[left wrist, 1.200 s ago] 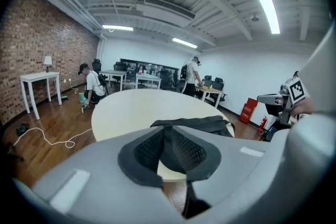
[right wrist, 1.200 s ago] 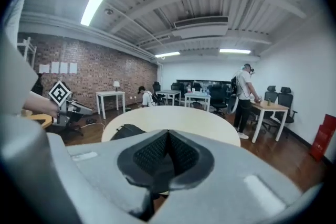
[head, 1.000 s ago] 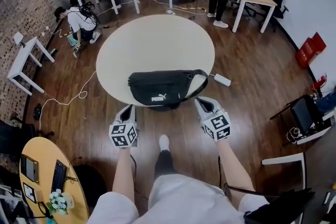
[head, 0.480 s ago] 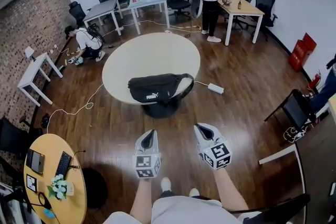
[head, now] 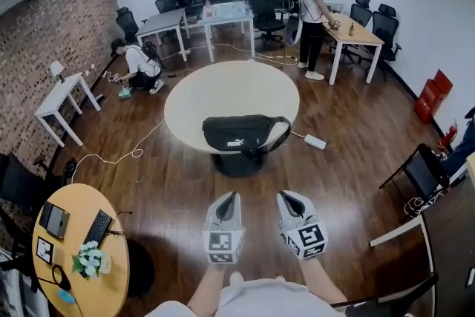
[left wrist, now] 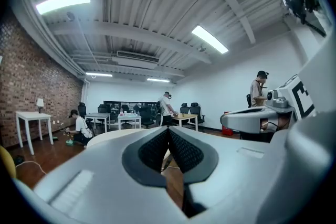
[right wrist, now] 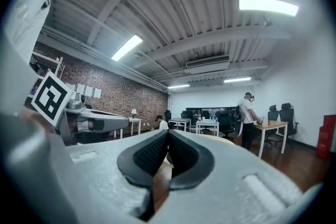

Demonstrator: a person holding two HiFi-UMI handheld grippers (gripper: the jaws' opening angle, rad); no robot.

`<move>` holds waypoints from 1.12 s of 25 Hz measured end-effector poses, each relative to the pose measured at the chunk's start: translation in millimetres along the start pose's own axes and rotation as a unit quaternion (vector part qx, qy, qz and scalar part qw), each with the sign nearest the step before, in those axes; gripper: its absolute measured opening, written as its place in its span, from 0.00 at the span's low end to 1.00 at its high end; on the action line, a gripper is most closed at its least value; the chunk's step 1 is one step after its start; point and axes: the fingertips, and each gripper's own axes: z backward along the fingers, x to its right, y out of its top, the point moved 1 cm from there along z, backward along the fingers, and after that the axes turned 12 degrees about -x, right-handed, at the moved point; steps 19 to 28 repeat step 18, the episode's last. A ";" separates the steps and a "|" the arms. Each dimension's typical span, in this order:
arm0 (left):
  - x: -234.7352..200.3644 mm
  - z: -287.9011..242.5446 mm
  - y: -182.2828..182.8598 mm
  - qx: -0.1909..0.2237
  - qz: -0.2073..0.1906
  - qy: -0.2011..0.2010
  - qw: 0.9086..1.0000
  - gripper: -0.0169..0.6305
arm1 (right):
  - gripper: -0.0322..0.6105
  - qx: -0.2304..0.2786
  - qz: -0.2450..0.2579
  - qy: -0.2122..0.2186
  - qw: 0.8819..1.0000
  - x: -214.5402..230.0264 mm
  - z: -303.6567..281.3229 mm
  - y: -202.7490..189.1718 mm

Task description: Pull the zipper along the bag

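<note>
Centre: round cream table (head: pixel 230 89). Lower left: yellow desk (head: pixel 70 215) with keyboard (head: pixel 97 227). Upper left: crouching person (head: pixel 138 61) by brick wall (head: pixel 52 18).

An open office, perhaps a lab — white tables (head: pixel 223 11), black swivel chairs (head: pixel 386 24), a brick wall (head: pixel 52 33), ceiling strip lights (left wrist: pixel 210 39), wood floor (head: pixel 356 122).

On the front of the black bag (head: pixel 245 134), in the middle of the head view, stood a small white logo (head: pixel 234 143). The letters under it were too small to read. In the lower middle, the left gripper (head: pixel 231 197) and the right gripper (head: pixel 286 197) each carried a cube with a square marker (head: pixel 223 243). It showed black and white blocks, not letters. No other text could be read.
</note>
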 end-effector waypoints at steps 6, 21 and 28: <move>-20.0 16.7 9.9 0.023 0.004 0.008 1.000 0.05 | 0.04 0.024 0.030 -0.004 0.999 -19.5 -1.3 30.1; -29.9 26.6 16.1 0.036 0.009 -0.002 0.999 0.05 | 0.03 0.017 0.028 -0.016 0.999 -26.0 -11.3 28.6; -29.9 26.6 16.1 0.036 0.009 -0.002 0.999 0.05 | 0.03 0.017 0.028 -0.016 0.999 -26.0 -11.3 28.6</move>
